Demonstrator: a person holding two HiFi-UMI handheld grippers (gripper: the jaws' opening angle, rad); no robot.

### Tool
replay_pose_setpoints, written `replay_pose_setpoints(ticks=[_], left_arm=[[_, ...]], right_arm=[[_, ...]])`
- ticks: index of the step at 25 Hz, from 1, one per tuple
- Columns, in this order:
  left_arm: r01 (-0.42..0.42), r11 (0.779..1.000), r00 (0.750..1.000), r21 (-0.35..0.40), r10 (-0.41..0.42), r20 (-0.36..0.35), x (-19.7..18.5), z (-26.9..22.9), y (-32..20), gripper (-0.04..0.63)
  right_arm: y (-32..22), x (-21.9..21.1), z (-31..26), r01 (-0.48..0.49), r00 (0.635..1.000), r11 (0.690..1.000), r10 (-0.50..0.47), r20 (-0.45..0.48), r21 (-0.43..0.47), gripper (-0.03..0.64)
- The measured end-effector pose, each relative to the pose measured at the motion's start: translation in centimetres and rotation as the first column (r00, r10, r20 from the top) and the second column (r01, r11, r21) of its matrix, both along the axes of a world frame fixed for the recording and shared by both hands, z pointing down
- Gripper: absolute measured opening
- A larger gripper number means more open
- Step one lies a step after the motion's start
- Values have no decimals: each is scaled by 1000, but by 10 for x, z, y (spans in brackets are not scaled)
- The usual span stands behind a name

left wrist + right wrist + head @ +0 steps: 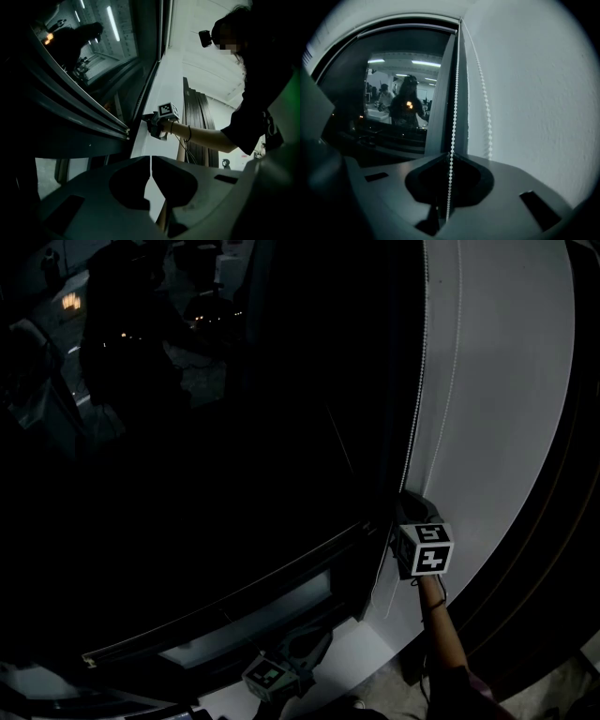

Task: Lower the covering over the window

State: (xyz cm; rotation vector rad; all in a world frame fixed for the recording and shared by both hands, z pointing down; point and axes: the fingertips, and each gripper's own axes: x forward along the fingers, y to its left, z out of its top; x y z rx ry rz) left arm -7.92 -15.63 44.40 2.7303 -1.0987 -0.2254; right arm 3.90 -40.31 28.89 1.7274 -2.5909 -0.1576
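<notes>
Bare white wall (pixel 534 93) right of window frame (pixel 439 103); bead chain (pixel 453 93) in right claw (pixel 449 158).

Dim, underexposed — ceiling lights (pixel 425 63) reflect in dark window (pixel 403 42); fisheye edges vignetted.

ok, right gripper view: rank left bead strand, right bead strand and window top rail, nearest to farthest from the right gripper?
1. left strand: pinched in the jaws of the right gripper.
2. right strand: just to the right, along the wall.
3. top rail: far up, at the window's top.
</notes>
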Motion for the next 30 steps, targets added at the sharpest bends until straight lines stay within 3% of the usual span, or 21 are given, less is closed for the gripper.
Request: replay_pose_setpoints(ticks=[4, 9, 14, 17, 21, 26, 30], left_arm=[[23, 1000, 1000, -20, -23, -2, -5, 1, 1, 0], [30, 999, 1000, -21, -30, -9, -9, 3, -3, 0], [-16, 1000, 1000, 20, 16, 17, 5, -8, -18, 0], [-47, 997, 999, 65, 46, 19, 18, -26, -27, 0], [-94, 989, 996, 111, 93, 18, 37, -44, -40, 2], [-150, 979, 988, 140, 142, 63, 70, -63, -54, 61], [-223, 959, 974, 176, 210, 90, 103, -82, -62, 81]], right_arm=[[8, 0, 1, 35, 999, 999, -35, 26, -2, 18], [43, -6, 20, -3, 995, 996, 11, -96, 85, 17], [74, -3, 28, 30, 999, 997, -32, 31, 65, 15], [84, -2, 55, 42, 999, 999, -41, 26, -4, 15], [104, -1, 135, 52, 999, 986, -48, 26, -156, 15], [145, -2, 235, 51, 999, 932, -40, 36, -358, 15], [168, -6, 276, 68, 998, 896, -55, 42, -438, 14]])
